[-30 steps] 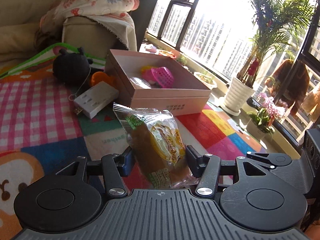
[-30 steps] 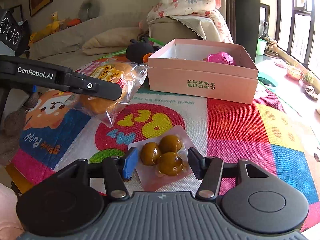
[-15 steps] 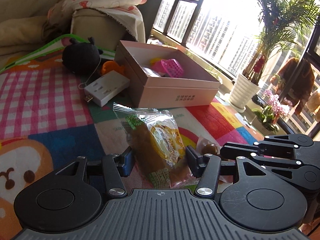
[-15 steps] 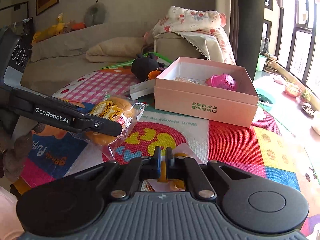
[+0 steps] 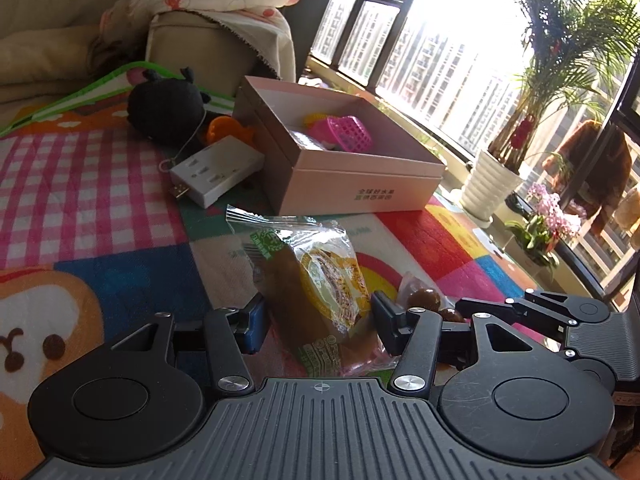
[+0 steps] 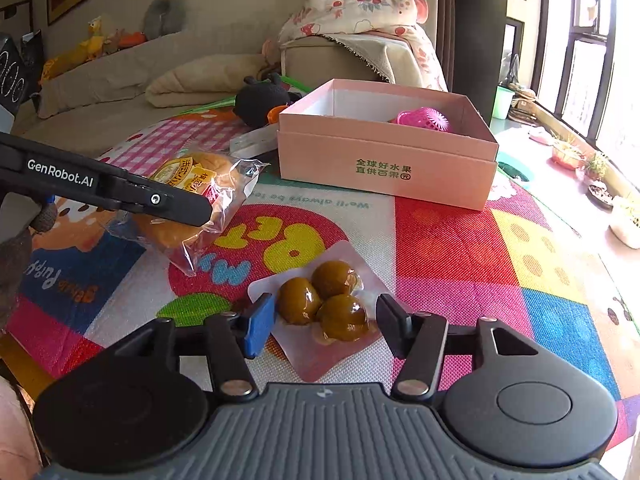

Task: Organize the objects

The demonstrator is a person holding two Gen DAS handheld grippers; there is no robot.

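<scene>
Your left gripper has its fingers spread around the wrapped bread roll; the pads look to be against the film, though whether they press it I cannot tell. The roll sits just above or on the colourful play mat, well short of the pink cardboard box.

Your right gripper is opening, its jaws standing either side of the sealed pack of three brown balls, which lies flat on the mat and is not gripped.

Expect the roll to be light and soft: the clear film is slippery and crackly, and a hard squeeze will crush the bread. Take it across the middle of the loaf, not by the loose crimped end. The ball pack is likely firmer and a bit heavier, with glossy film over rounded lumps that may slide between the pads. Its flat border lies tight to the mat, so take it across the cluster of balls.

The left wrist view shows the inside of the box, with a pink mesh basket and more bits beside it, plus a white power strip and a black plush toy at the box's far side. The right wrist view shows instead the whole ball pack, and your left gripper from the side, with the roll's orange label under its finger.
</scene>
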